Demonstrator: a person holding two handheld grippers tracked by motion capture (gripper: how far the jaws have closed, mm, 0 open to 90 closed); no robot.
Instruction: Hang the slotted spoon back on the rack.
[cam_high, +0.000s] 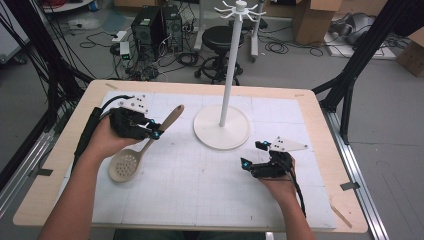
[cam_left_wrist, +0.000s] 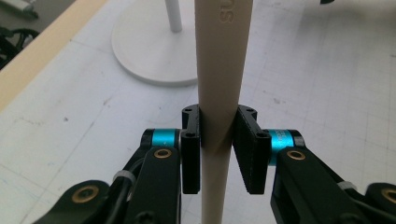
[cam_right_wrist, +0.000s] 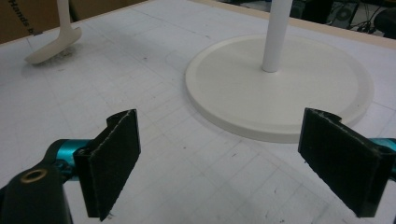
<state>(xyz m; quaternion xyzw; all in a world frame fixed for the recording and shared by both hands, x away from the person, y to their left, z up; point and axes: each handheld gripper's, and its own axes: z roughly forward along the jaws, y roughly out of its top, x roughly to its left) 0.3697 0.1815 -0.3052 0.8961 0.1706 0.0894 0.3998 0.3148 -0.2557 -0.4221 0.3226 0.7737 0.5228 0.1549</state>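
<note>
While the left hand-held gripper (cam_high: 150, 131) is clamped on the handle of the beige slotted spoon (cam_high: 131, 159), the spoon slopes from its perforated bowl, low over the white mat near the left side of the desk (cam_high: 65, 150), up to the handle end pointing toward the hook stand (cam_high: 229, 80). In the left gripper view the two black pads press the tapered handle (cam_left_wrist: 219, 93) from either side, at a point well down its length rather than near the tip. The right hand-held gripper (cam_high: 253, 155) rests on the mat to the right of the stand's round base (cam_right_wrist: 280, 88), its jaws spread wide with nothing between them. The likely aim is to hang the spoon on one of the small hooks at the top of the stand, and that is where trouble could come. The handle is smooth and narrows along its length, so it could slip or swivel between the pads under the weight of the bowl. Swinging the long spoon upward close to the thin pole could knock the stand, which nothing steadies. Whether the handle end has a hanging hole cannot be told here.
</note>
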